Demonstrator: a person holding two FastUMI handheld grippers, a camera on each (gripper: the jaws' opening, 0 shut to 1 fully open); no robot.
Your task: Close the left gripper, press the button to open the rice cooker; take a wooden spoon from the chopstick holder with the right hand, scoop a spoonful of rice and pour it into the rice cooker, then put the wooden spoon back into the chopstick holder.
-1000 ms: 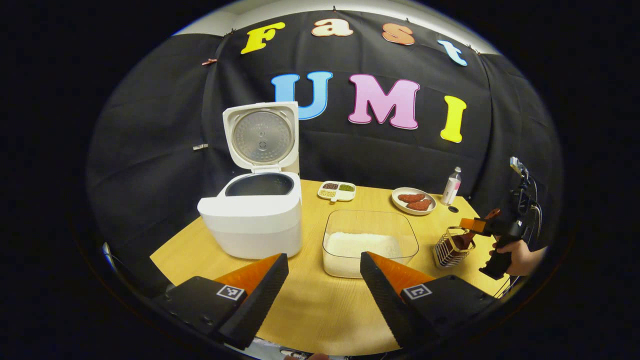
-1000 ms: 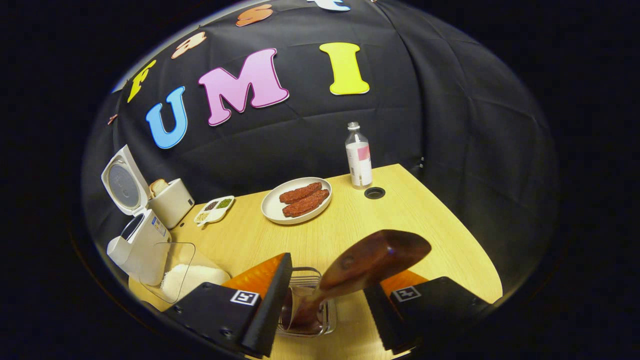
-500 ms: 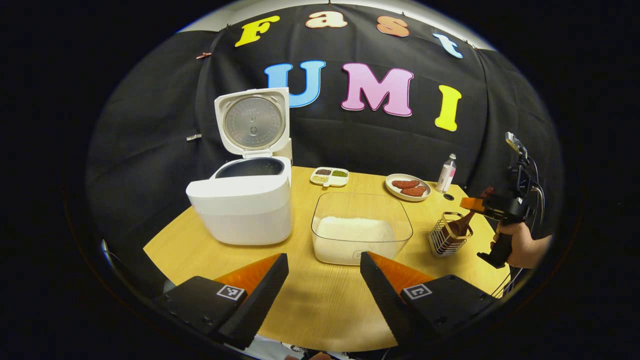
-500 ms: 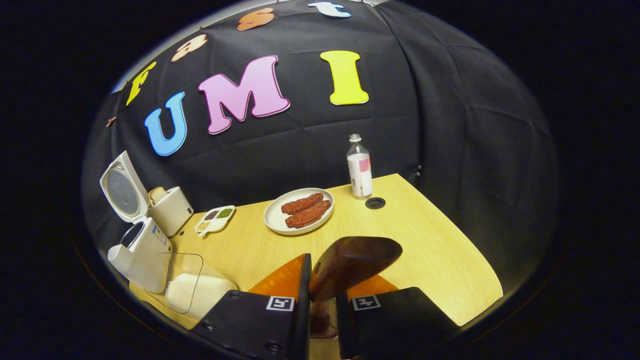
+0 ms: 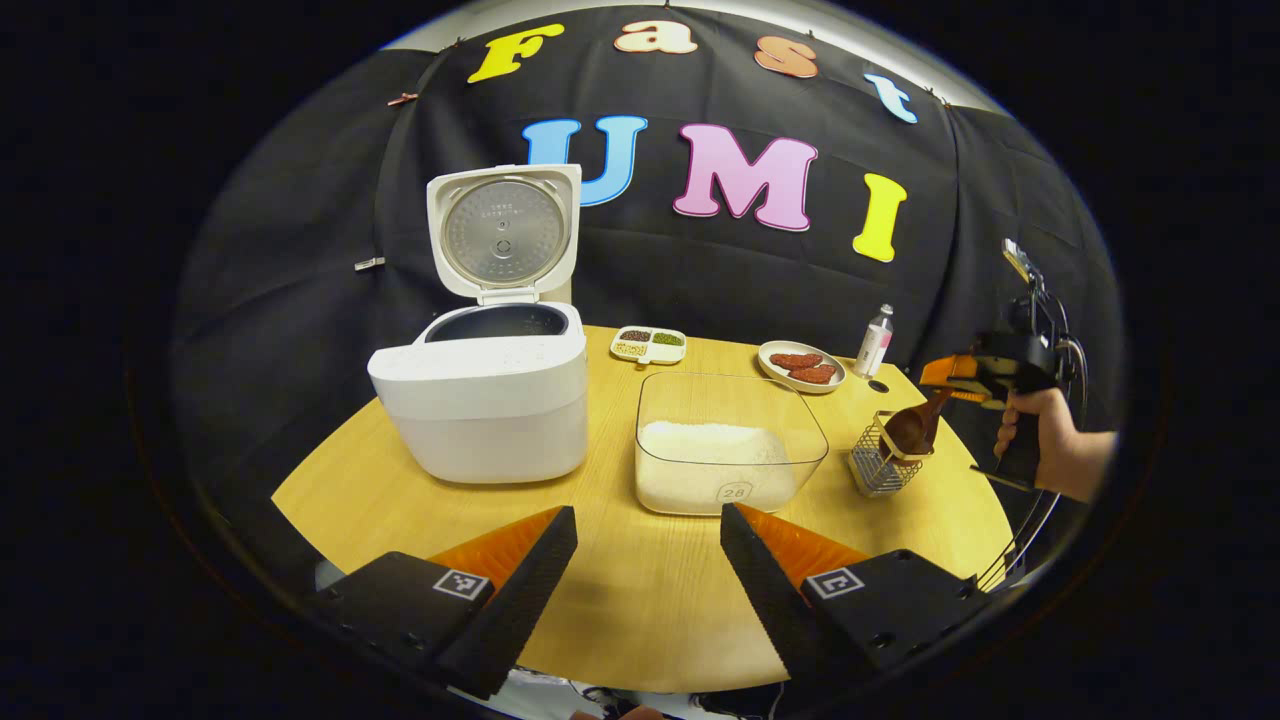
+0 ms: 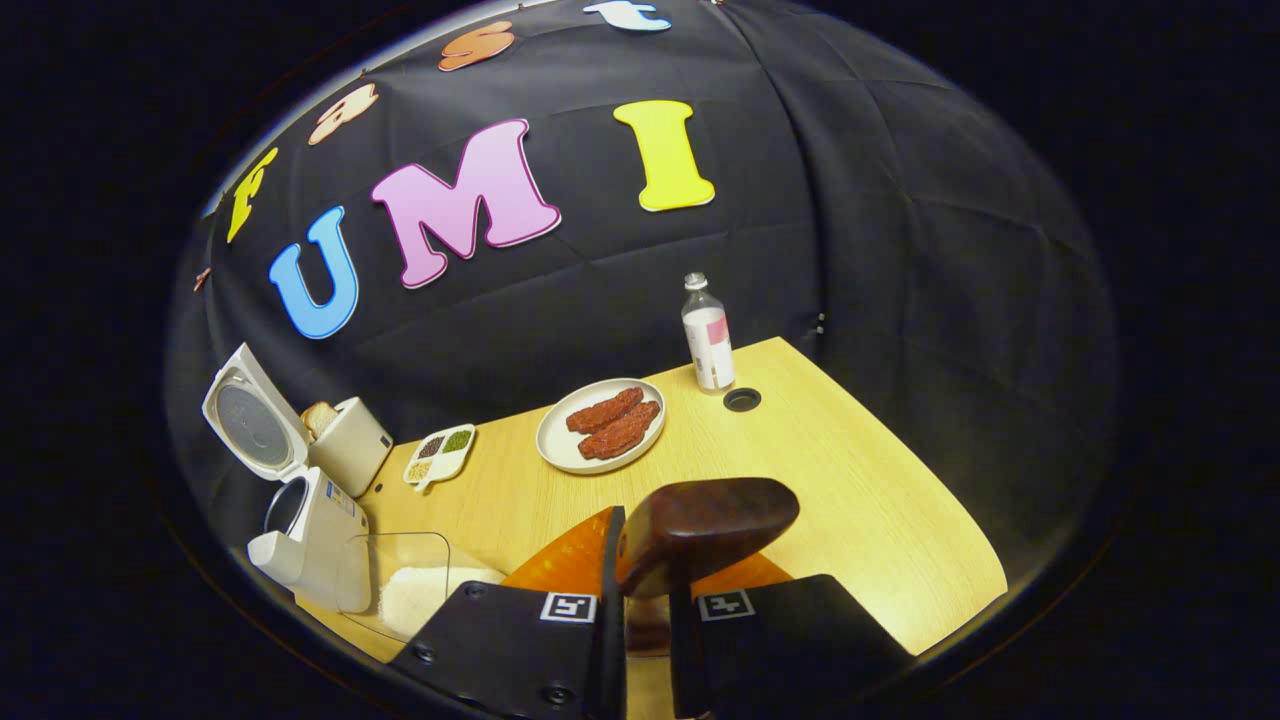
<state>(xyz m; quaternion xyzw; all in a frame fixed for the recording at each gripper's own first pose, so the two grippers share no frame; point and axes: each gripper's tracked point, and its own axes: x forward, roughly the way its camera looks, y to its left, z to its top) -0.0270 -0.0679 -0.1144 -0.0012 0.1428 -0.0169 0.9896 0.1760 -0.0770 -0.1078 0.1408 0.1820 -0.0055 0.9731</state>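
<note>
Table (image 5: 620, 600), wood-topped, bearing all items. Rice cooker (image 5: 480, 405), left side, lid already up, so I judge the button step done. Rice container (image 5: 730, 440), clear, rice inside, beside the cooker; untouched as far as I can tell. Chopstick holder (image 5: 878, 465), wire, right of the container. Wooden spoon (image 6: 700, 525), pinched between my right gripper's (image 6: 645, 600) fingers, which are closed on its handle; bowl end down at the holder's rim in the left gripper view. Left gripper (image 5: 648, 560), fingers spread wide, holding nothing, hovering above the near table edge. Remaining, by my judgement: lifting clear, scooping, pouring, returning the spoon.
</note>
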